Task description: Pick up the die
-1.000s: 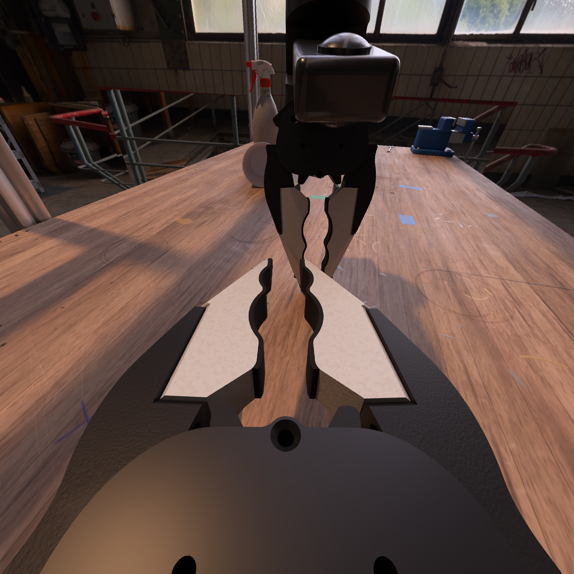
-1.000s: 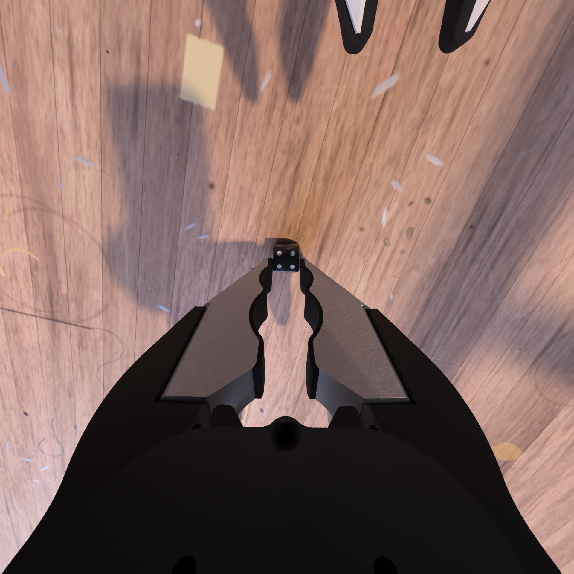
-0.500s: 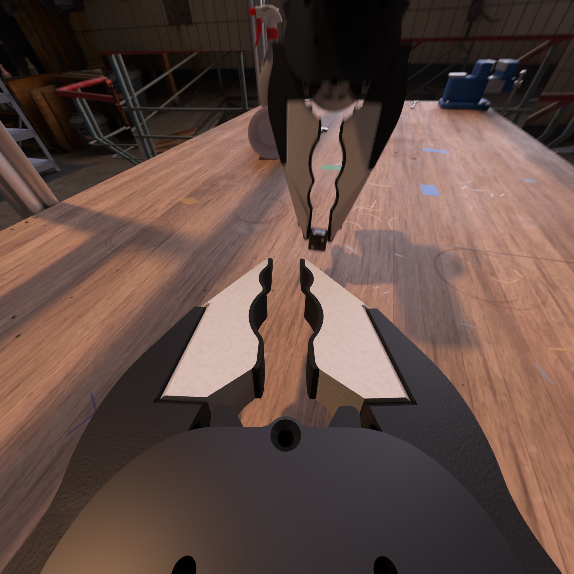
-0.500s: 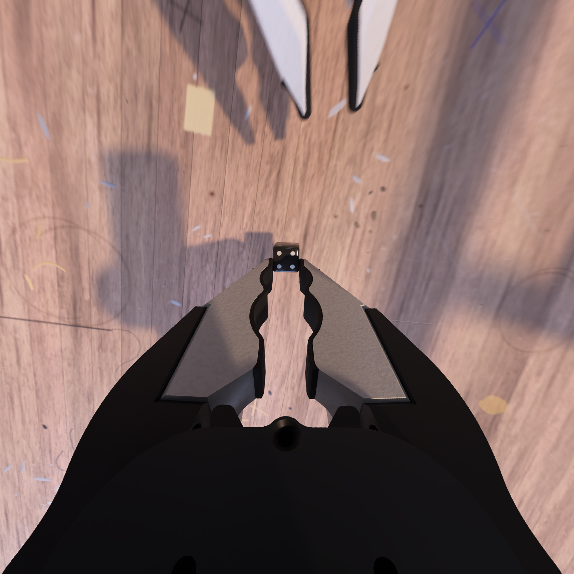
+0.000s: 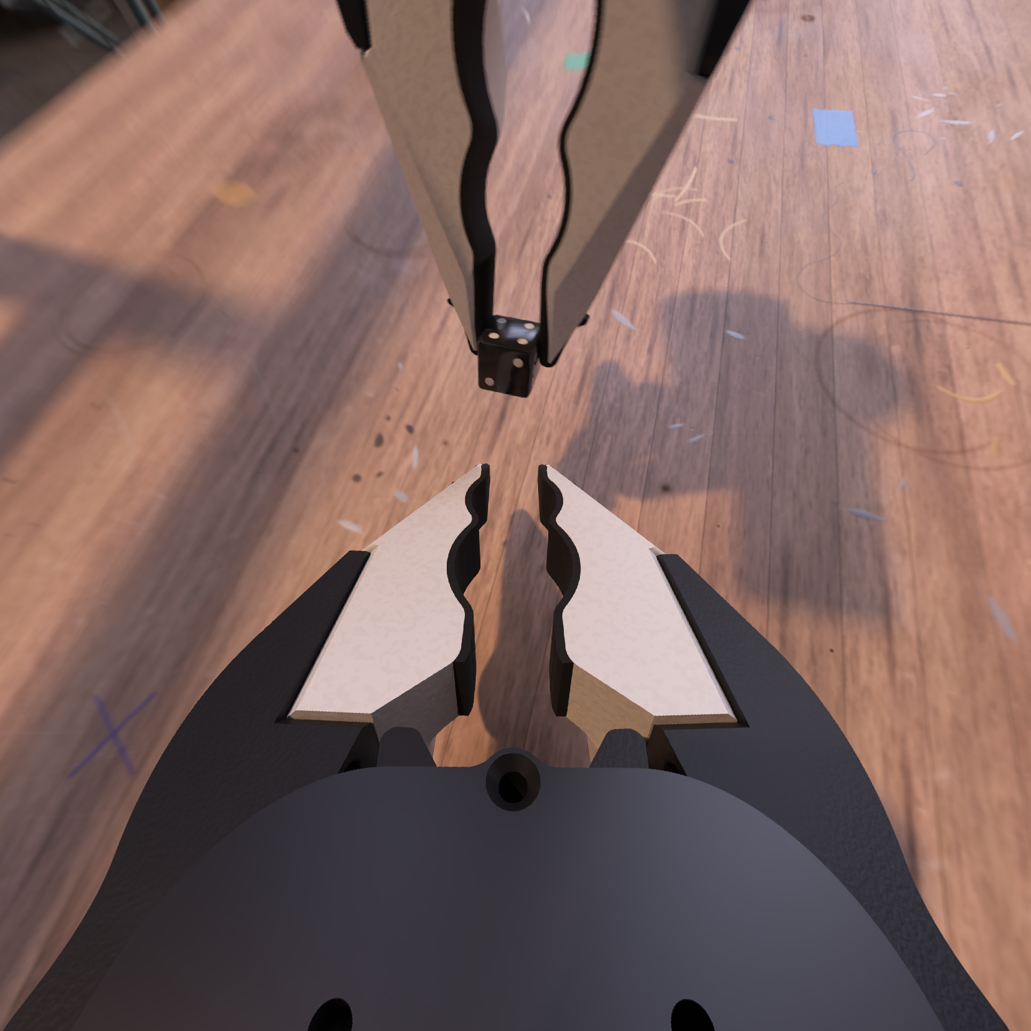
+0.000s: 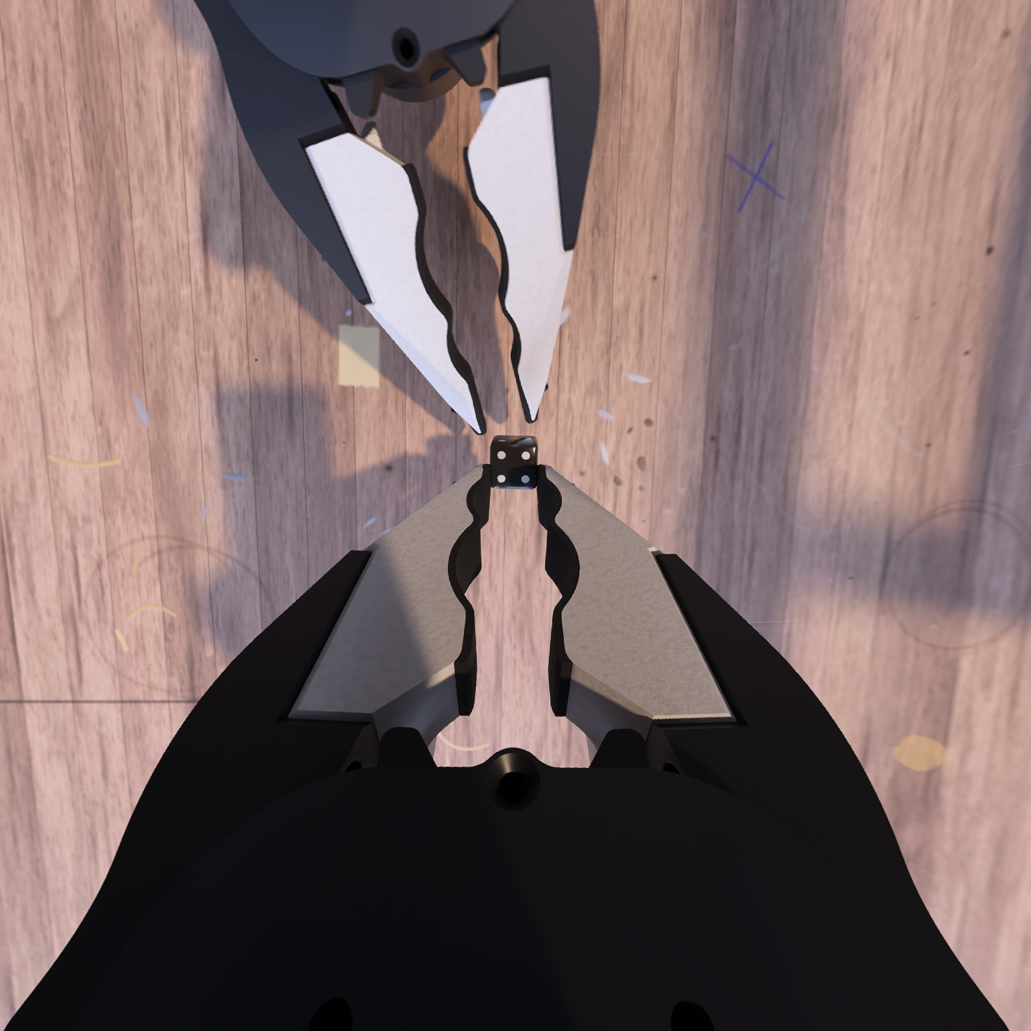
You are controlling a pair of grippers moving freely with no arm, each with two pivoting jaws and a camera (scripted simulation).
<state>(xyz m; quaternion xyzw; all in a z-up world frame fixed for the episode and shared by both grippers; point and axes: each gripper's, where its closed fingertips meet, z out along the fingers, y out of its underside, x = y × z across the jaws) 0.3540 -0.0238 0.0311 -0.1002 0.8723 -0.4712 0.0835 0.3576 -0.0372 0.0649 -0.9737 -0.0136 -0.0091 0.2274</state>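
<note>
The die (image 6: 514, 470) is small and black with pale pips. My right gripper (image 6: 513, 473) is shut on it, pinching it between the very tips of its fingers. The left wrist view shows the right gripper (image 5: 510, 348) pointing down with the die (image 5: 505, 362) at its tips, held clear of the wooden table (image 5: 195, 390). My left gripper (image 5: 513, 471) is empty, its fingers a narrow gap apart. It points at the die from close by, its tips just short of it. It also shows in the right wrist view (image 6: 505, 424), tip to tip with the right gripper.
The wooden tabletop (image 6: 837, 390) carries flat marks only: a blue tape patch (image 5: 834, 127), a green one (image 5: 577, 60), a pale tape patch (image 6: 359, 356), a blue pen cross (image 5: 111, 733) and scattered shavings. The grippers' shadows fall on the wood at the right (image 5: 781, 446).
My right gripper has risen off the table with the die held in its tips. My left gripper has tilted down and drawn nearer, so its tips now face the die closely.
</note>
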